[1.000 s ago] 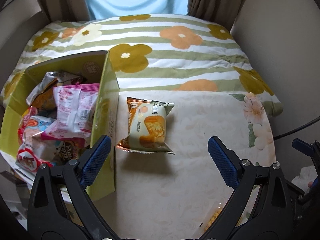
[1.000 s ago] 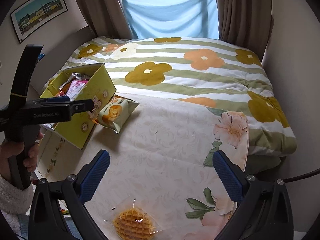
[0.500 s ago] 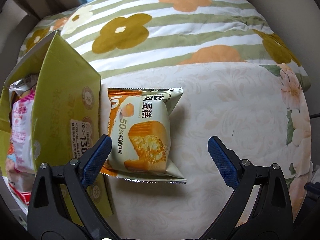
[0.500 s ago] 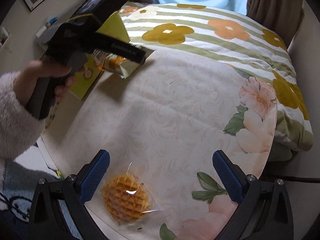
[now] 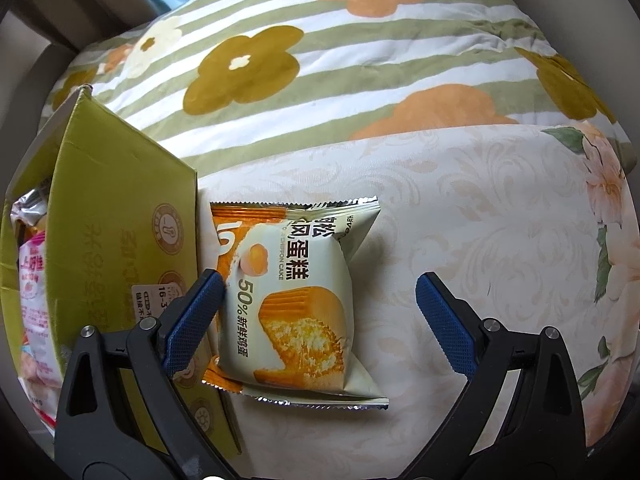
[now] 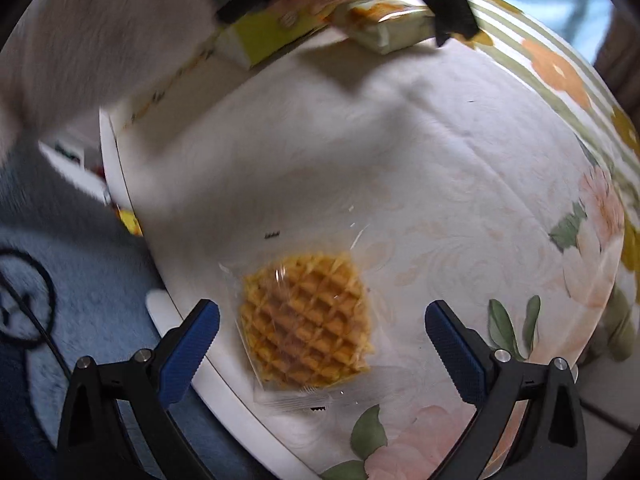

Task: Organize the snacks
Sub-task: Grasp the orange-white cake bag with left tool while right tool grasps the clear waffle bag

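Observation:
A cream and orange chiffon cake packet [image 5: 296,300] lies flat on the round table, right beside the yellow-green snack box [image 5: 120,240]. My left gripper [image 5: 318,312] is open and low over the packet, its left fingertip wedged between box wall and packet, its right one well clear. In the right wrist view a waffle in a clear wrapper [image 6: 306,320] lies near the table's front edge. My right gripper [image 6: 322,340] stands open around it, above. The same cake packet [image 6: 390,28] and box [image 6: 272,36] appear blurred at the top, under the other gripper.
The box holds several snack packets [image 5: 34,276]. The table carries a cream floral cloth [image 5: 500,220]; its front edge [image 6: 160,280] drops to a blue rug [image 6: 80,280]. A flowered, striped bedspread [image 5: 320,68] lies behind. A white fuzzy sleeve [image 6: 92,36] crosses the upper left.
My left gripper has come down closer over the cake packet beside the box. My right gripper has moved forward and down until the waffle sits between its open fingers.

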Demonstrator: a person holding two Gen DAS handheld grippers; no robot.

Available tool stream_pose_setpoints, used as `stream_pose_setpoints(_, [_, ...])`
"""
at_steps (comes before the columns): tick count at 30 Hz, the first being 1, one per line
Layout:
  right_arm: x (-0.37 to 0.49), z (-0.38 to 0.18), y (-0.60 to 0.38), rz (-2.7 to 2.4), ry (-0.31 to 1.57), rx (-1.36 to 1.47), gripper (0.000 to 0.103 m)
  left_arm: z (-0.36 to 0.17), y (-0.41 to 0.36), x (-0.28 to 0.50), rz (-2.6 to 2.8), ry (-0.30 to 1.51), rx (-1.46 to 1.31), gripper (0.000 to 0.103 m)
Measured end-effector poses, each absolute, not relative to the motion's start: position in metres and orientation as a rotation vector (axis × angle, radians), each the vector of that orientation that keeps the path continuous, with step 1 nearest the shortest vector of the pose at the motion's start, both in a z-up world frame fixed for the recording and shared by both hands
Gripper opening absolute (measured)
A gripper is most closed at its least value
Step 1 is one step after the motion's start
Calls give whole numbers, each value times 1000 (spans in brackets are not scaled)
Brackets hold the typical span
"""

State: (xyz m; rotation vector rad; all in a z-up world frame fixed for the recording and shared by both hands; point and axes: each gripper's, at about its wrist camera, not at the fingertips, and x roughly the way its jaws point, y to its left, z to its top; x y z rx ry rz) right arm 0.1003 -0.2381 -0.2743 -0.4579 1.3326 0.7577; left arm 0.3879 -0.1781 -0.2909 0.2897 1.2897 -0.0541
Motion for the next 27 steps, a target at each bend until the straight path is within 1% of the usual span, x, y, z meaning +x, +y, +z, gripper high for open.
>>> stream_pose_setpoints(5, [89,-293,-223,786,1329,-544,102,-290,-179,387,-66,1288,315,97])
stream_pose_setpoints(7, [89,-300,-221,775,1338,-547,100,-289,-180,385,-74,1289,322,97])
stream_pose_setpoints(9, [88,-308,-220,769,1347,-566,85,-286,-181,382,-83,1288,333,97])
stream_pose_setpoints(13, [86,-310,-214,763,1324,-590,83,-281,-181,377,-97,1280,359,97])
stream_pose_setpoints(15, [85,-309,-213,753,1316,-587,78,-282,-181,377,-103,1283,369,97])
stream_pose_setpoints(20, [86,-307,-220,687,1317,-505,74,-291,-182,381,-116,1323,385,97])
stream_pose_setpoints(27, [104,-288,-243,631,1273,-396,74,-304,-182,395,-111,1393,376,97])
